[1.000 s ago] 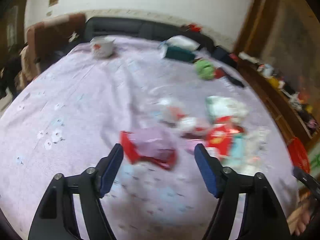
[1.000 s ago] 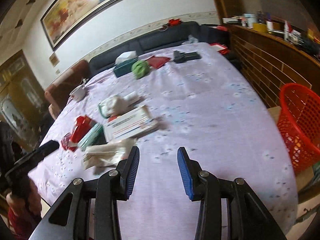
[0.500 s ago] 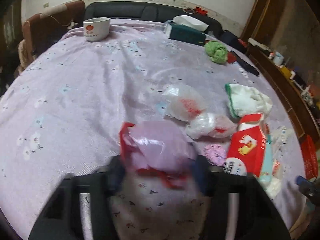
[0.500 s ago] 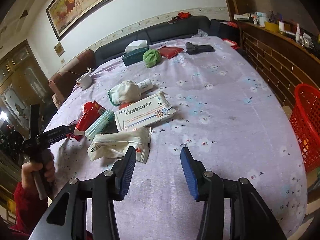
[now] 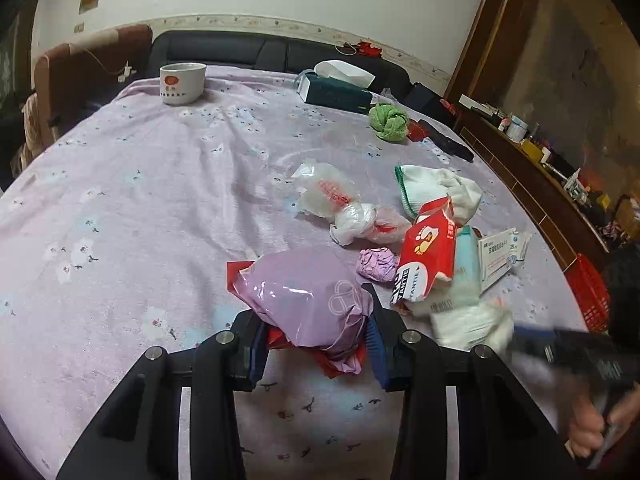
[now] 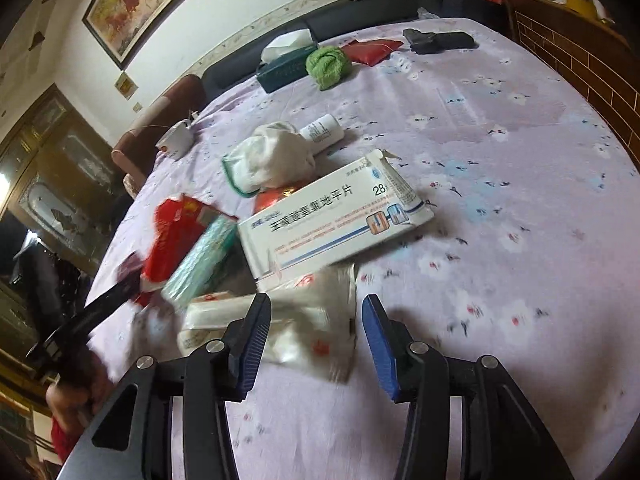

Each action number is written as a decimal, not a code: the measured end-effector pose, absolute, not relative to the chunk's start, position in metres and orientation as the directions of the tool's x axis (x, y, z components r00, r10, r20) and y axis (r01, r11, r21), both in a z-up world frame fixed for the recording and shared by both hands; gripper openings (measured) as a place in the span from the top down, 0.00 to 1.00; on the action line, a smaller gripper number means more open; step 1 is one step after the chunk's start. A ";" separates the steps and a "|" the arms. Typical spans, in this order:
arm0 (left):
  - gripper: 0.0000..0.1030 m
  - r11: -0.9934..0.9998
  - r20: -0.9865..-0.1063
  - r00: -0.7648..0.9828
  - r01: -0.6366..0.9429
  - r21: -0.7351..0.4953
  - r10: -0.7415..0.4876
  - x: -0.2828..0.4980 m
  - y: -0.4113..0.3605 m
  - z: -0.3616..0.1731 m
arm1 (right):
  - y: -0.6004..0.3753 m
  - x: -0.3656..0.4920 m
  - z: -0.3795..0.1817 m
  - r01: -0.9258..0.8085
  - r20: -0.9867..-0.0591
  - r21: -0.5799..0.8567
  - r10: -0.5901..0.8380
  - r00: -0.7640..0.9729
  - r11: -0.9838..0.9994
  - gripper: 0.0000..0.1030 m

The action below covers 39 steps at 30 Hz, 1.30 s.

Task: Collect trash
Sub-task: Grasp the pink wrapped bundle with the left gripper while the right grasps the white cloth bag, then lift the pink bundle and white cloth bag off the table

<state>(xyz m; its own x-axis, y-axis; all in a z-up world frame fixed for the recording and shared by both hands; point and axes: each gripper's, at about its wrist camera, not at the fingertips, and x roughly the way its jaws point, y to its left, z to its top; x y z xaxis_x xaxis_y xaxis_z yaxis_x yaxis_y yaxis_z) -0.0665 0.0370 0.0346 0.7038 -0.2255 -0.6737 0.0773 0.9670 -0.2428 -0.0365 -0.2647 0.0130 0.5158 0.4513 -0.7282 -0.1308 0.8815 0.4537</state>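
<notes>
The purple plastic bag (image 5: 308,300) sits between the pads of the left gripper (image 5: 316,340), whose jaws are closing and already touch its sides. Just beyond its right finger lies a red tissue pack (image 5: 428,264). The right gripper (image 6: 316,340) is half open around a crumpled white wrapper (image 6: 304,332), not squeezing it.

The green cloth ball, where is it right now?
Far end of the table: the green cloth ball lies right of the dark tissue box in the left wrist view, with a red pouch beside it.
</notes>
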 end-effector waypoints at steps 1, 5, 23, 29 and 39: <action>0.62 0.965 -0.677 0.699 0.076 -0.249 -0.230 -0.066 0.038 0.033 | -0.260 -0.038 0.011 -0.153 -0.724 0.469 0.478 0.497 0.870 0.50; 0.62 0.957 -0.663 0.706 0.077 -0.280 -0.251 -0.067 0.043 0.034 | -0.233 -0.057 0.013 -0.276 -0.725 0.470 0.545 0.421 0.839 0.48; 0.62 0.956 -0.636 0.728 0.095 -0.277 -0.256 -0.073 0.042 0.036 | -0.164 -0.050 0.029 -0.559 -0.771 0.192 0.476 0.423 0.807 0.40; 0.62 0.962 -0.612 0.753 0.102 -0.255 -0.242 -0.080 0.040 0.039 | -0.145 -0.069 0.017 -0.581 -0.788 0.064 0.399 0.470 0.812 0.43; 0.62 0.963 -0.561 0.788 0.153 -0.222 -0.254 -0.101 0.015 0.045 | -0.179 -0.102 0.034 -0.500 -0.704 0.152 0.449 0.551 0.852 0.59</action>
